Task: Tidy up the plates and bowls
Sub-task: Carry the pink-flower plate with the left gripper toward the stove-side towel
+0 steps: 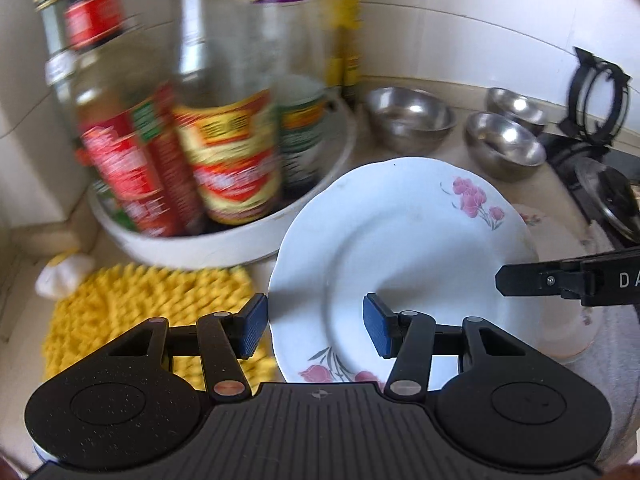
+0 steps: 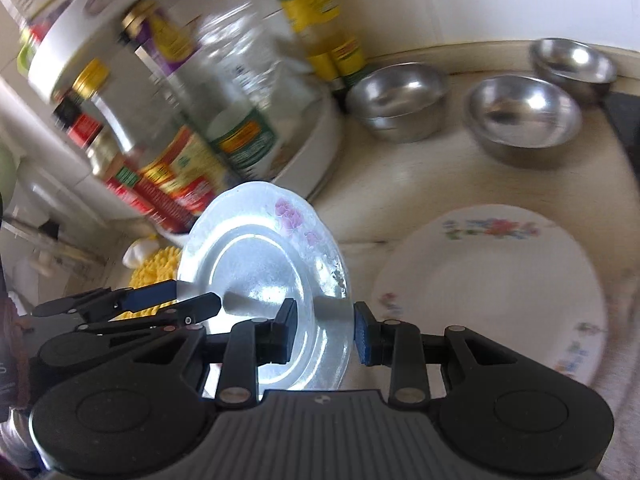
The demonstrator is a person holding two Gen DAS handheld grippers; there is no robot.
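I have the white rose-print plate [image 1: 400, 248] tilted up off the surface [image 2: 400, 184], and both claws are on it. My left claw [image 1: 316, 326] stands wide apart, its blue pads [image 1: 252, 326] either side of the plate's near rim; I cannot tell whether they touch it. My right claw [image 2: 322, 332] is narrower, straddling the plate's right edge, and again I cannot tell whether it truly grips.

Close behind the plate crowds a white round tray [image 1: 224, 240] packed with sauce bottles [image 1: 228, 160]; their red, yellow and green labels are too blurred to read. A yellow knobbly mat [image 1: 132, 320] lies just left of the plate. Three steel bowls [image 2: 524, 114] sit apart toward the back wall.

The right wrist view shows a second, larger floral plate [image 2: 492, 292] flat on the surface to the right, barely visible from the left. Only the left view shows a black stove with a pot lid [image 1: 608, 200] at far right, and the letters "DA" on the right claw's arm.
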